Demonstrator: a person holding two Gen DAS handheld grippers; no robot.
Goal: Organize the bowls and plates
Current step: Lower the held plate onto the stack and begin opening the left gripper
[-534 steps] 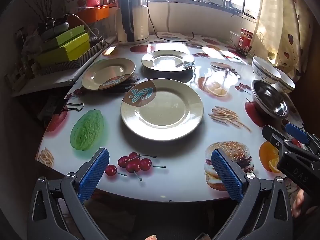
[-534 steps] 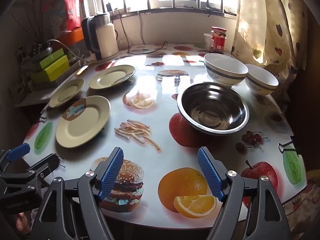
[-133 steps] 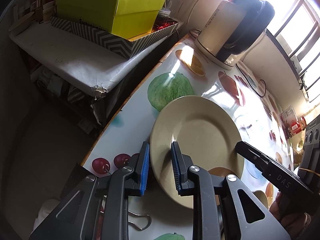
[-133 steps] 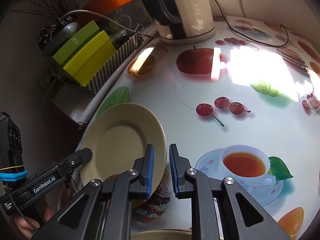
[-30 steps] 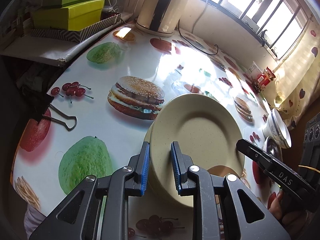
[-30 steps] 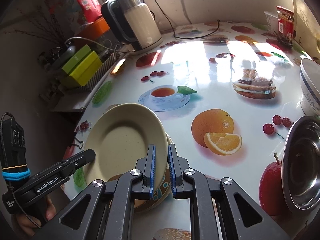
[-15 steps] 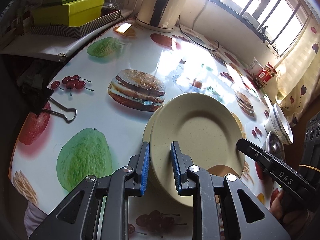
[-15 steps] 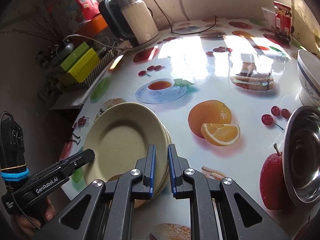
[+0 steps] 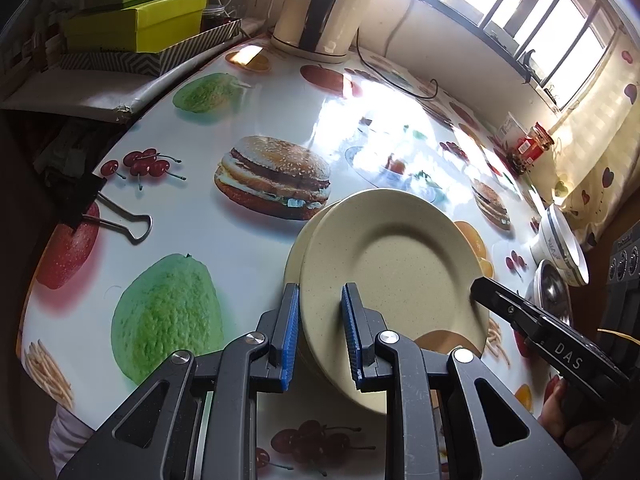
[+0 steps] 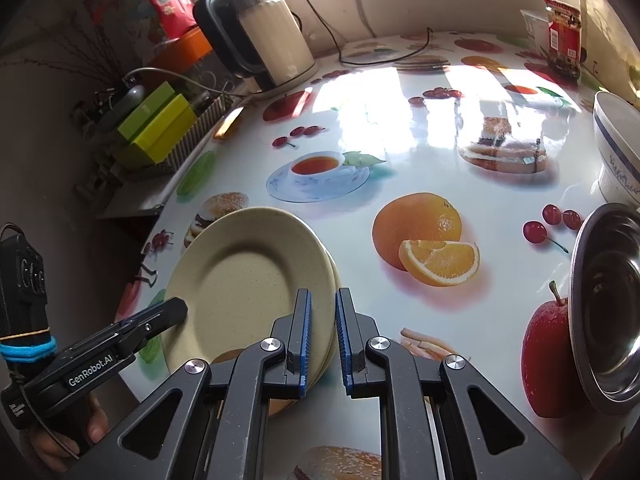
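A beige plate (image 9: 392, 264) (image 10: 244, 280) is held by opposite rims over a lower plate (image 9: 294, 240), whose edge peeks out and whose brown patch (image 9: 440, 338) shows underneath. I cannot tell whether they touch. My left gripper (image 9: 320, 292) is shut on the near-left rim, and it shows in the right wrist view as a black finger (image 10: 176, 310). My right gripper (image 10: 322, 296) is shut on the right rim, its tip (image 9: 482, 292) visible in the left wrist view. A steel bowl (image 10: 608, 312) and a white bowl with a blue band (image 10: 616, 148) stand to the right.
A kettle (image 9: 320, 8) with its cord stands at the back. Green boxes (image 9: 136, 20) sit on a side shelf at the left. A binder clip (image 9: 100, 212) grips the table's left edge. A red jar (image 10: 564, 20) stands by the window.
Both grippers keep their hold on the plate. It has drifted only slightly, and a little more of the lower plate's rim now shows.
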